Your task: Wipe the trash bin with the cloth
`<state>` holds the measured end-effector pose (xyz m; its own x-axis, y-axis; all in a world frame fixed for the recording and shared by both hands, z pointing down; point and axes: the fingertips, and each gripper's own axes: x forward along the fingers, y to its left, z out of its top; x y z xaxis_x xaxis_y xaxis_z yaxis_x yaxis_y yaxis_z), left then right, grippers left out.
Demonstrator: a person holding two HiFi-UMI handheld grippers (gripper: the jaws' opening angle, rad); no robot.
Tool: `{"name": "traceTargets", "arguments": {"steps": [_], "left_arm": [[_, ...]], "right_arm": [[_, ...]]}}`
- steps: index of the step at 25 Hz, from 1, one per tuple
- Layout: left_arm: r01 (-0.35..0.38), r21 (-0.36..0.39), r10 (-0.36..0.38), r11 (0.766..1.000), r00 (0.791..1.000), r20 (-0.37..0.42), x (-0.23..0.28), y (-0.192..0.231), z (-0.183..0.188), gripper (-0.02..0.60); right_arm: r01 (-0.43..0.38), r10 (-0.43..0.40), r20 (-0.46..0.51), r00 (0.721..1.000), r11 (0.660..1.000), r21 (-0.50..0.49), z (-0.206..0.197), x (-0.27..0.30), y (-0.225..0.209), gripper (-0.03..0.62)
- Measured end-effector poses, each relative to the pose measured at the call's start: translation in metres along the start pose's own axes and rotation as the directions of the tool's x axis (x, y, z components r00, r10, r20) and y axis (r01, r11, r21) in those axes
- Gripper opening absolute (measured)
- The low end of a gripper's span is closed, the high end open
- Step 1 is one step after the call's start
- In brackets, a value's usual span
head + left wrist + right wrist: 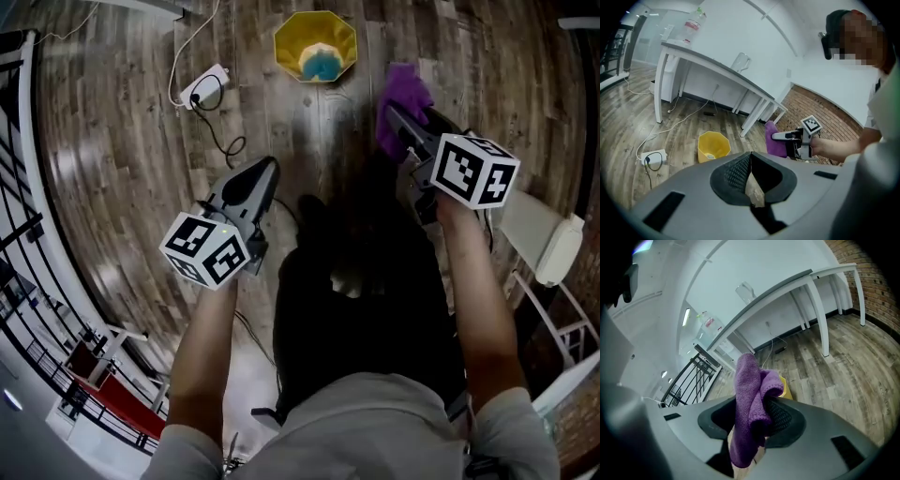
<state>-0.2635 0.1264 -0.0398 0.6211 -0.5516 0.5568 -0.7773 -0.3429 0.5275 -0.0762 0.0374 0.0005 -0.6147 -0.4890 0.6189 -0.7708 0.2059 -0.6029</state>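
Observation:
A yellow trash bin (315, 45) stands on the wooden floor ahead of me, with something blue and pale inside it; it also shows in the left gripper view (713, 146). My right gripper (397, 120) is shut on a purple cloth (401, 105), which bunches up between its jaws (751, 404) and hides most of the bin in that view. My left gripper (264, 172) is shut with nothing in it, held to the left of the bin and well short of it. The jaws meet at the tips (750, 157).
A white power strip (202, 90) with a black cable lies on the floor left of the bin. A white table (712, 70) with a bottle and a jug stands behind. A black railing (23, 234) runs at the far left. A white frame (553, 253) is at the right.

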Motion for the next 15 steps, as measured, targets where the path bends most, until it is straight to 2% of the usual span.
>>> {"name": "traceTargets", "arguments": {"steps": [6, 10, 13, 15], "left_arm": [[0.031, 0.078, -0.031, 0.996, 0.999, -0.008, 0.036, 0.022, -0.058, 0.005], [0.048, 0.184, -0.047, 0.982, 0.999, -0.010, 0.060, 0.032, -0.088, 0.005], [0.032, 0.246, -0.034, 0.969, 0.999, 0.005, 0.063, 0.033, -0.103, 0.005], [0.017, 0.271, -0.020, 0.962, 1.000, 0.010, 0.061, 0.029, -0.112, 0.005]], "right_arm": [[0.007, -0.010, 0.050, 0.999, 0.998, 0.064, -0.053, 0.049, -0.026, 0.161], [0.011, -0.029, 0.141, 0.990, 0.992, 0.129, -0.076, 0.074, -0.055, 0.161], [0.002, -0.039, 0.207, 0.978, 0.985, 0.174, -0.091, 0.074, -0.072, 0.161], [0.007, -0.047, 0.214, 0.976, 0.983, 0.182, -0.102, 0.070, -0.079, 0.161]]}}
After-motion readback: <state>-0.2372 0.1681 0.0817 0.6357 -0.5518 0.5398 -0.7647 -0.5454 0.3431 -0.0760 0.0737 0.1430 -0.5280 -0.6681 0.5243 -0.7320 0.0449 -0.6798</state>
